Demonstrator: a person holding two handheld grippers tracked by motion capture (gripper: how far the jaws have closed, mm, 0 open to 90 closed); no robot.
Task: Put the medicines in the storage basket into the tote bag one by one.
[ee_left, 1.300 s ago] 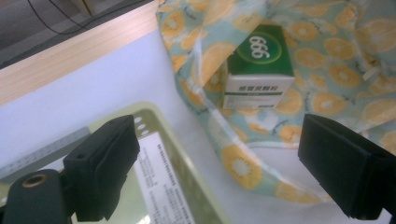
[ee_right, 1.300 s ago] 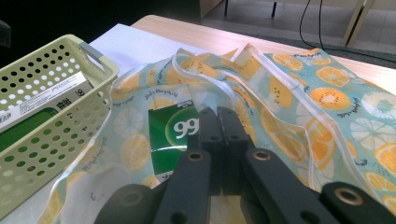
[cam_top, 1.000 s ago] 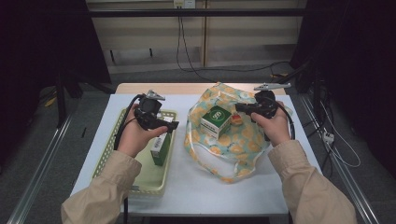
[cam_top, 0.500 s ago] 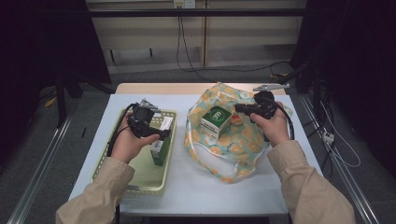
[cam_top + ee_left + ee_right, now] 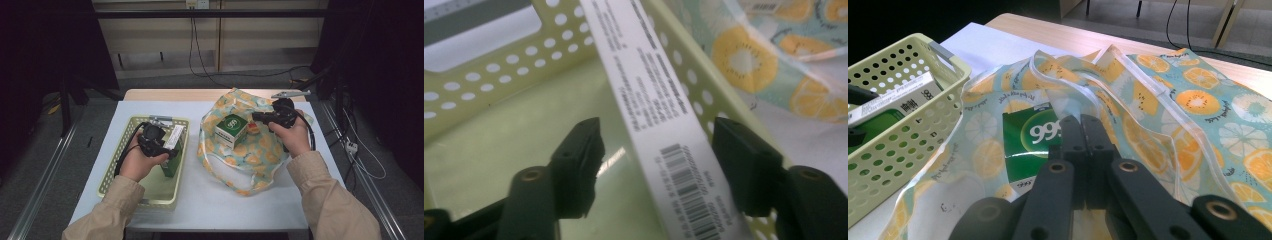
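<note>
A long box (image 5: 172, 145) with a white printed side and a green face stands tilted in the pale green perforated basket (image 5: 107, 170) on the left. My left gripper (image 5: 170, 150) reaches into the basket. Its jaws have just been closing and straddle the box's white barcode side (image 5: 659, 115), with a small gap still at one pad. On the right lies a fruit-print bag (image 5: 250, 155) with a green and white carton (image 5: 231, 129) in its mouth. My right gripper (image 5: 257, 117) is shut, jaws together (image 5: 1080, 130), pinching the bag's rim just above that carton (image 5: 1030, 140).
A white cover lies over the table, with a strip of bare wood (image 5: 170, 94) along the far edge. The basket (image 5: 898, 140) sits close beside the bag (image 5: 1188, 100). Cables (image 5: 240, 75) run across the floor behind, and metal rails (image 5: 45, 175) flank the table.
My left hand has sunk from above the basket down into it, and its jaws have narrowed around the tilted box. The right hand and the bag have not moved.
</note>
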